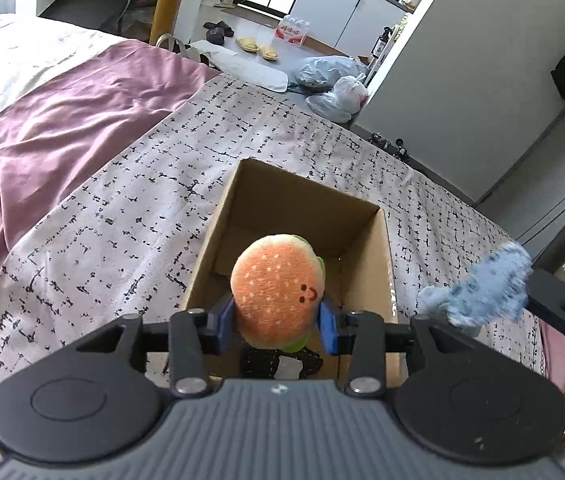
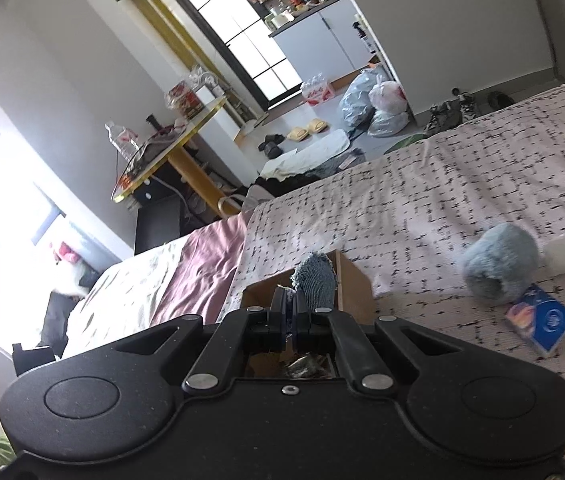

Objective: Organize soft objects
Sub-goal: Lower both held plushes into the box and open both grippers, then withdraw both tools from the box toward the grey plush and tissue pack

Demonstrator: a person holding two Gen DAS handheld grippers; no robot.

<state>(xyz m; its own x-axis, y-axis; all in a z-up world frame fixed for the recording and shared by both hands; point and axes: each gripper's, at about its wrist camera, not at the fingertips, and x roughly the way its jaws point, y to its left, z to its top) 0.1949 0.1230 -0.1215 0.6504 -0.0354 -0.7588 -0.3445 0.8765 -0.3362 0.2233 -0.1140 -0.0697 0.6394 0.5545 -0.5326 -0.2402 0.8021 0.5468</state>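
A plush hamburger (image 1: 278,288) with a small smiling face sits between the blue pads of my left gripper (image 1: 276,322), which is shut on it. It hangs over the near end of an open cardboard box (image 1: 306,188) on the patterned bedspread. Something dark lies in the box under the burger. My right gripper (image 2: 293,312) is shut on a fuzzy blue cloth piece (image 2: 316,280), which sticks up past its fingertips. In the left wrist view the same blue cloth piece (image 1: 482,296) hangs just right of the box, with the right gripper (image 1: 532,292) behind it.
A grey-blue plush ball (image 2: 498,264), a white ball (image 2: 560,258) and a blue booklet (image 2: 540,320) lie on the bedspread right of the box (image 2: 356,280). A purple sheet (image 1: 62,136) covers the bed's left side. Bags and slippers lie on the floor beyond the bed.
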